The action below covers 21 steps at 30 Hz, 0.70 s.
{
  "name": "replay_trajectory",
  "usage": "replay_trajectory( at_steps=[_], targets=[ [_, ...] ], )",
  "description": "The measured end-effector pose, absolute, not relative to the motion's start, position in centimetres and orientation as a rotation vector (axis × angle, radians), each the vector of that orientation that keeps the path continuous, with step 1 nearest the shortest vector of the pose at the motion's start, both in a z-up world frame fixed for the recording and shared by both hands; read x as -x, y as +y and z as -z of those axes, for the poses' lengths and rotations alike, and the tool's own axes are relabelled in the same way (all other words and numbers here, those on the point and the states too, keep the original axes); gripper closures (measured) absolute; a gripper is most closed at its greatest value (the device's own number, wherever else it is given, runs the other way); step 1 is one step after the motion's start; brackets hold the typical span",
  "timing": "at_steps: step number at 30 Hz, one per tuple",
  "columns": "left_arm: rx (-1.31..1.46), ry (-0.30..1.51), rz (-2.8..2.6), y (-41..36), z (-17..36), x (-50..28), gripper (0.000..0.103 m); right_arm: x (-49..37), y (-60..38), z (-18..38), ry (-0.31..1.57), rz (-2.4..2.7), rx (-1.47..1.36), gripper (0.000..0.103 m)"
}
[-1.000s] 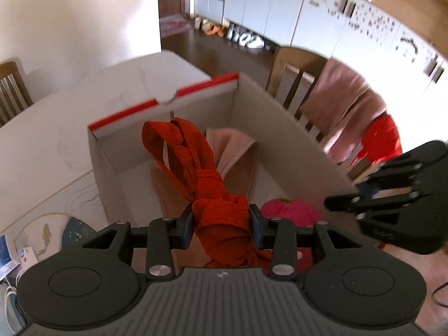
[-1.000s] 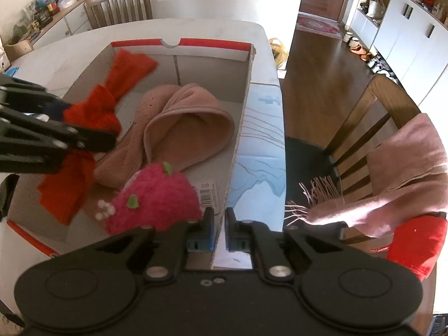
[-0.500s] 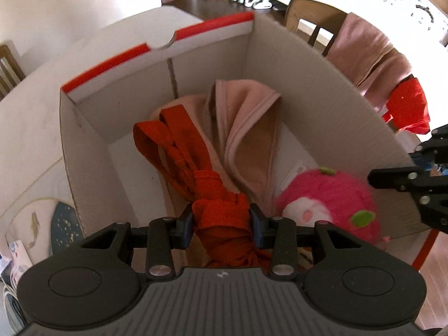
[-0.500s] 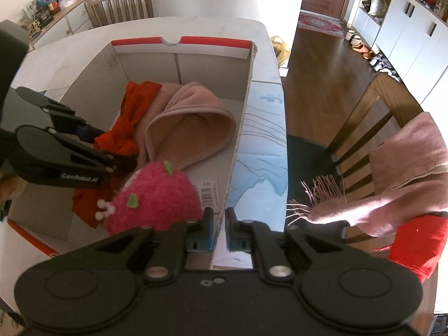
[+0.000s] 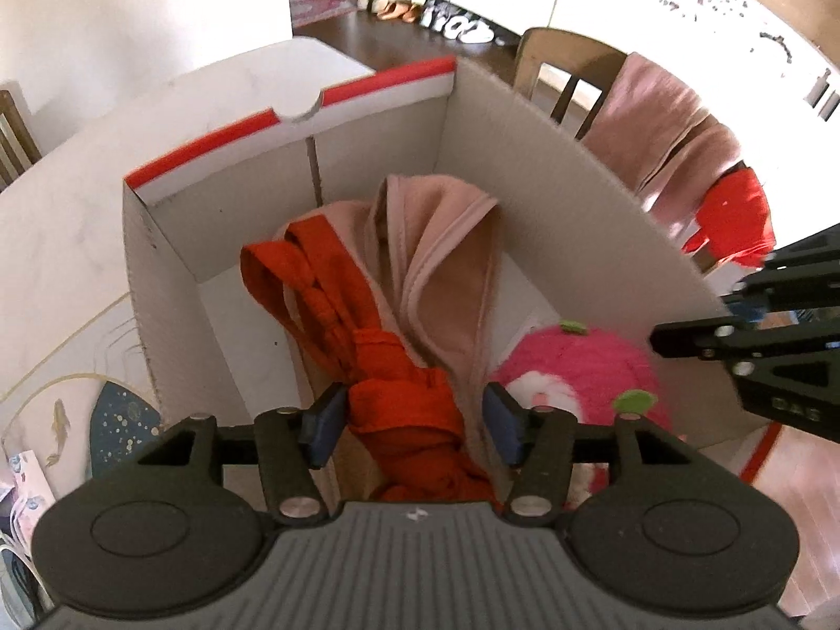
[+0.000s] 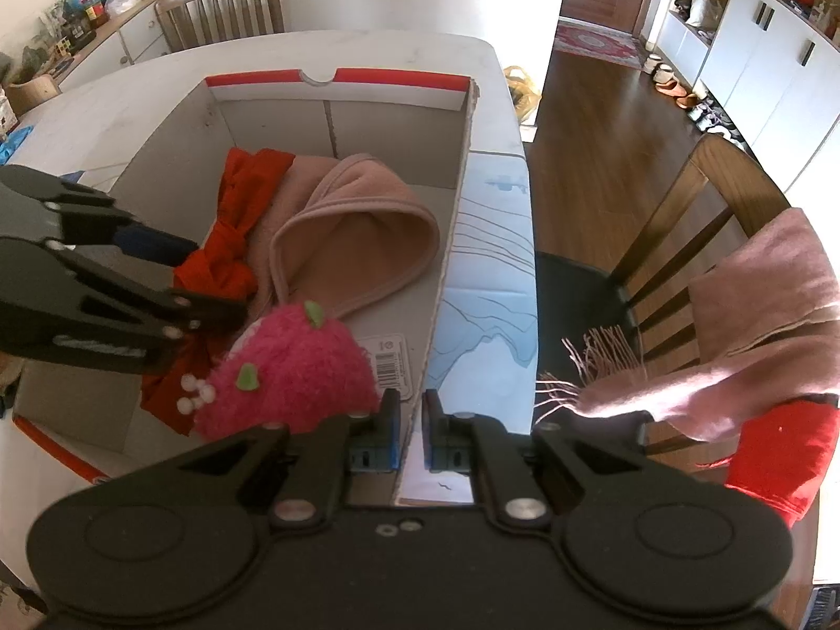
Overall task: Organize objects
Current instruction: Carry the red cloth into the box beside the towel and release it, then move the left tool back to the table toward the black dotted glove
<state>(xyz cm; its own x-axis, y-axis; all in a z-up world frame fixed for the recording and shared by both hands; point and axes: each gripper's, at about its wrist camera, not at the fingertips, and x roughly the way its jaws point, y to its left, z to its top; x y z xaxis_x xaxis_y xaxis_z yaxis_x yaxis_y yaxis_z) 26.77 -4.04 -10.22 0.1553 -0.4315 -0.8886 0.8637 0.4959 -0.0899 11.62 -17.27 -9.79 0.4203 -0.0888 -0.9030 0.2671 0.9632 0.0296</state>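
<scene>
Straddling red cloth [image 5: 404, 399] left gripper [image 5: 415, 422] spread, right gripper [image 6: 411, 433] pinching box wall [image 6: 446, 262], cloth's end hidden.

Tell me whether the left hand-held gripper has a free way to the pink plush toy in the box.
Probably yes: the left hand-held gripper is open inside the box, with the pink plush toy uncovered just to its right. The red cloth sits loose between its fingers.

We are in a home, in a dining area open to a hallway. We see a white table [image 6: 367, 52] with wooden chairs [image 6: 226, 5] around it, a pink scarf [image 6: 756, 325] draped over one chair back, shoes [image 5: 436, 16] lined up on the wood floor [image 6: 593, 121] beside white cupboards [image 6: 756, 37], a rug [image 6: 593, 42] by the door, and a cluttered sideboard [image 6: 94, 26].
</scene>
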Motion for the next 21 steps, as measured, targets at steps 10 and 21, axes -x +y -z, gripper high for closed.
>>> replay_trajectory(
  at_steps=[10, 21],
  targets=[
    [-0.346, 0.967, 0.995, 1.5, 5.2, -27.0, 0.040, -11.7, -17.1, 9.8, 1.118, 0.235, -0.173, 0.096],
    [-0.254, 0.904, 0.773, 13.1, 3.9, -28.8, 0.040, -11.6, -17.1, 9.8, 1.112, 0.246, -0.183, 0.096]
  ],
)
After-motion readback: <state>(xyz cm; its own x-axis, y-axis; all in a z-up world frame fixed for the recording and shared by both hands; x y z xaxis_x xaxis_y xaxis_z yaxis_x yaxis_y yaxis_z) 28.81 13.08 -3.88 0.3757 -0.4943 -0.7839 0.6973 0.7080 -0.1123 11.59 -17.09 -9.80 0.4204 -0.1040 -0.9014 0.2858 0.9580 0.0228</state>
